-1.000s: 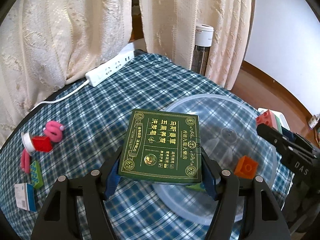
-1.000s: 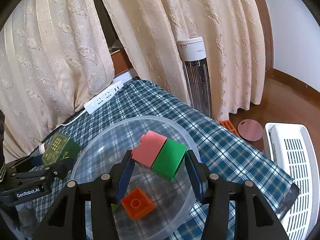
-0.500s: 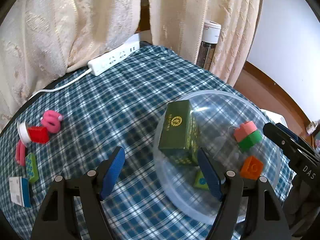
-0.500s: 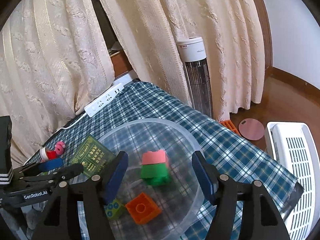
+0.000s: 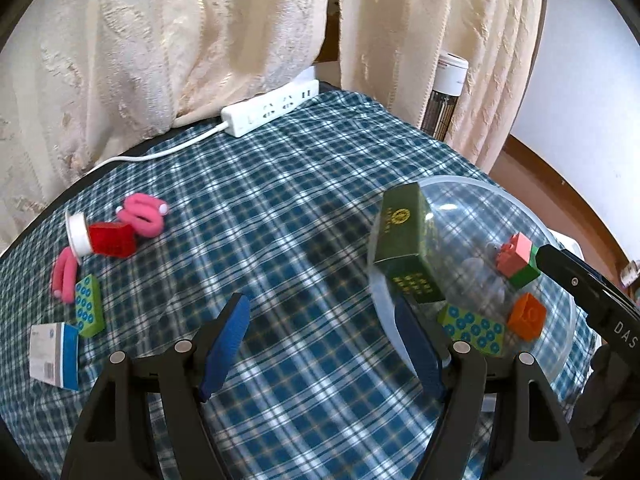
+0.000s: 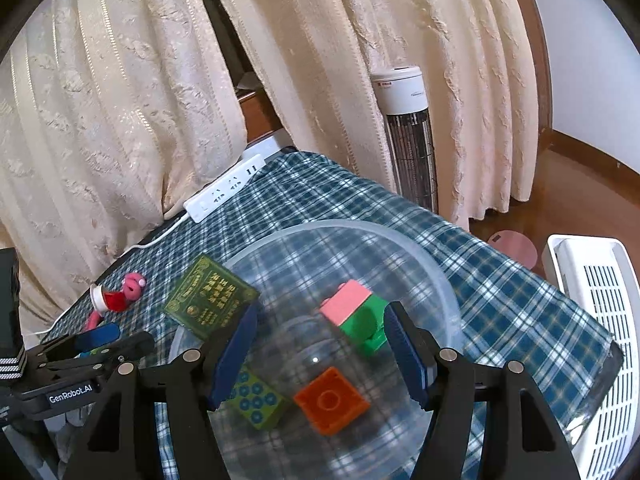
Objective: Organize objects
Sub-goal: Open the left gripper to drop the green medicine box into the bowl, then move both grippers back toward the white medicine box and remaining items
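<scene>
A clear plastic bowl (image 5: 560, 280) (image 6: 436, 276) sits on the plaid table. In it lie a dark green box (image 5: 404, 248) (image 6: 210, 298) leaning on the left rim, a pink-and-green brick (image 5: 518, 260) (image 6: 356, 316), an orange brick (image 5: 527, 316) (image 6: 331, 400) and a green dotted brick (image 5: 472, 330) (image 6: 256, 398). My left gripper (image 5: 320, 344) is open and empty just left of the bowl. My right gripper (image 6: 320, 352) is open and empty above the bowl; it also shows at the right of the left wrist view.
On the table's left lie a pink toy (image 5: 142, 218), a red piece with a white cap (image 5: 108, 238), a green dotted brick (image 5: 89, 310) and a white-and-blue box (image 5: 54, 354). A white power strip (image 5: 272, 108) lies at the back. Curtains hang behind.
My left gripper let go of the green box into the bowl and moved back left. My right gripper let go of the pink-and-green brick, which now lies in the bowl.
</scene>
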Action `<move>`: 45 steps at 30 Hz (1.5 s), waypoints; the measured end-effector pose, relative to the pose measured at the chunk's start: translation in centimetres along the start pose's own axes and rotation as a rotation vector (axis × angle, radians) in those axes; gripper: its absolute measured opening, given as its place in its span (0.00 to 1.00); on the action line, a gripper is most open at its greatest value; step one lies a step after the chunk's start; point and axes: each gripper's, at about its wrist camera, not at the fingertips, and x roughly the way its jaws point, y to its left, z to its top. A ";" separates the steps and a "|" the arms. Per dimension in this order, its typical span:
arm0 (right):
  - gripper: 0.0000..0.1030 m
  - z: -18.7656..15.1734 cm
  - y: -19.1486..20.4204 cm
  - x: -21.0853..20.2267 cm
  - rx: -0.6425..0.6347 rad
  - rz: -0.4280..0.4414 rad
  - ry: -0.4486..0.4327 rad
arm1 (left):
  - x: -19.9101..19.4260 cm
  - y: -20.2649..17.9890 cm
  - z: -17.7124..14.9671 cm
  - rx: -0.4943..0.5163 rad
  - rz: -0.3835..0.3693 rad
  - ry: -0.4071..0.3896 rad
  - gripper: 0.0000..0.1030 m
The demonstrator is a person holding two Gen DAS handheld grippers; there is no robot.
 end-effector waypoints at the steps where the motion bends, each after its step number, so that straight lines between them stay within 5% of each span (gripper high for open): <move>1: 0.69 0.0 0.3 0.0 -0.004 0.003 0.001 | -0.1 0.2 -0.1 -0.002 0.003 -0.002 0.74; 25: 0.74 -1.8 9.8 1.1 -0.134 0.099 0.053 | -1.9 12.2 -4.2 -0.226 0.146 0.015 0.78; 45: 0.74 -3.2 13.8 2.2 -0.200 0.153 0.106 | -2.1 19.0 -7.5 -0.365 0.242 0.052 0.78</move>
